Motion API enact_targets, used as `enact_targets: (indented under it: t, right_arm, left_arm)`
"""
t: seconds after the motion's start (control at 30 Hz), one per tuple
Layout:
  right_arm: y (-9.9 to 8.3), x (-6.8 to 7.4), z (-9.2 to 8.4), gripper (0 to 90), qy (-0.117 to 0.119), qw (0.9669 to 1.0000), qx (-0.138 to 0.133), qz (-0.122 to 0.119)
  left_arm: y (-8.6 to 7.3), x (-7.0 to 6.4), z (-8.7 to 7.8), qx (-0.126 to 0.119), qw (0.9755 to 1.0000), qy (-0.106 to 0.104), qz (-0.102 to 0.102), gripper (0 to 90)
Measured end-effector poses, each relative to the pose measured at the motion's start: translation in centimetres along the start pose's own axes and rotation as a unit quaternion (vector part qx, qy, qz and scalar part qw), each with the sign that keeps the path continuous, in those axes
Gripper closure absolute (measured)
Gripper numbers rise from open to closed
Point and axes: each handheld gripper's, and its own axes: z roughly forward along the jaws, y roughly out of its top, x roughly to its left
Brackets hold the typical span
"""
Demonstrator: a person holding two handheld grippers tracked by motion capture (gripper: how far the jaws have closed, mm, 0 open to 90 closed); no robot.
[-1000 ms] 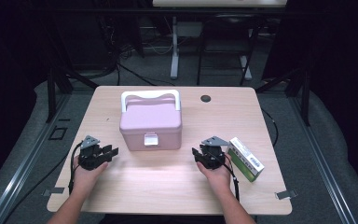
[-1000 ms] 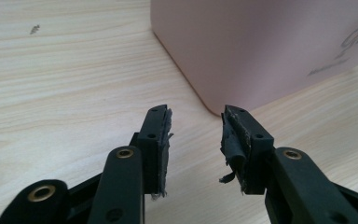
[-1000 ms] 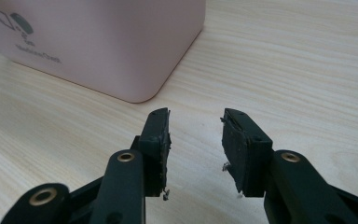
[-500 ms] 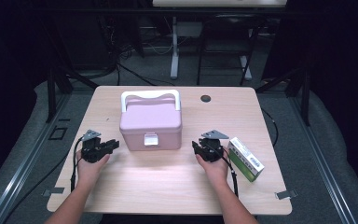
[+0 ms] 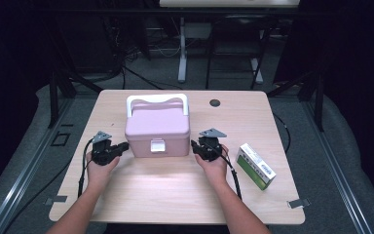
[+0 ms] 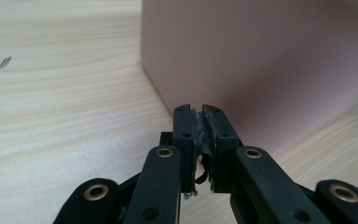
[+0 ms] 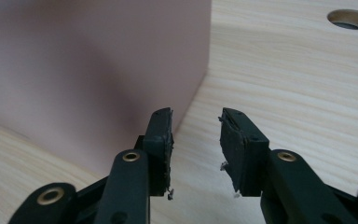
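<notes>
Pink box (image 5: 158,130) sitting near the middle of the wooden table (image 5: 141,195), white handle (image 5: 157,100) lying at its far edge, small white latch (image 5: 157,145) facing the person.

Nearest, coming in from the bottom of the high view: two forearms, each hand holding one gripper. Left gripper (image 5: 121,146) resting just beside the left side of the box, pointing at its lower front corner. Jaws having just been closing, now standing almost together with nothing between them; in the left gripper view the left gripper (image 6: 200,126) showing only a thin slit between worn pads, the pink wall rising right behind the tips. Touching the wall or not: cannot tell.

Right gripper (image 5: 194,145) lying just beside the right side of the box, jaws having just been opening a little. In the right gripper view the right gripper (image 7: 196,135) standing partly apart, bare table wood showing in the gap, nothing being held; the left fingertip (image 7: 161,135) sitting very near the corner of the pink wall, contact not clear.

A little farther to the right, apart from the hand: green and white carton (image 5: 256,165) lying flat on the table.

Farthest, behind the box: round cable hole (image 5: 215,103) in the tabletop, seen also in the right gripper view.
</notes>
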Motion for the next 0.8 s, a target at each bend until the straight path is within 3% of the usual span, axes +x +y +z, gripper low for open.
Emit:
enact_targets:
  t: [0.07, 0.1, 0.27, 0.37, 0.5, 0.8]
  right_arm:
    - [0.0, 0.3, 0.1, 64.3, -0.006, 1.0, 0.0, -0.002]
    - [-0.1, 0.7, 0.2, 71.5, -0.015, 0.9998, 0.001, -0.013]
    - [-0.2, 1.3, 0.3, 83.5, -0.015, 0.9997, -0.002, -0.021]
    - [-0.1, 1.4, 0.2, 89.5, -0.01, 0.9999, 0.002, -0.013]
    - [-0.1, 1.5, 0.1, 90.0, -0.011, 0.9999, 0.004, -0.01]
    - [-0.2, 1.6, -0.3, 90.0, -0.02, 0.9996, 0.01, -0.017]
  left_arm:
    - [0.1, -0.2, 0.0, 0.002, 0.9999, 0.008, 0.006, 88.0]
    - [0.1, -0.3, 0.0, 0.004, 0.9999, 0.008, 0.006, 88.9]
    - [0.1, -0.3, 0.0, 0.004, 1.0, 0.007, -0.004, 89.2]
    - [0.2, -0.4, 0.0, 0.007, 0.9999, 0.002, -0.009, 89.2]
    - [0.2, -0.7, 0.0, 0.006, 0.9999, 0.011, 0.001, 89.7]
    - [0.2, -1.1, -0.2, 0.014, 0.9999, 0.003, 0.009, 89.9]
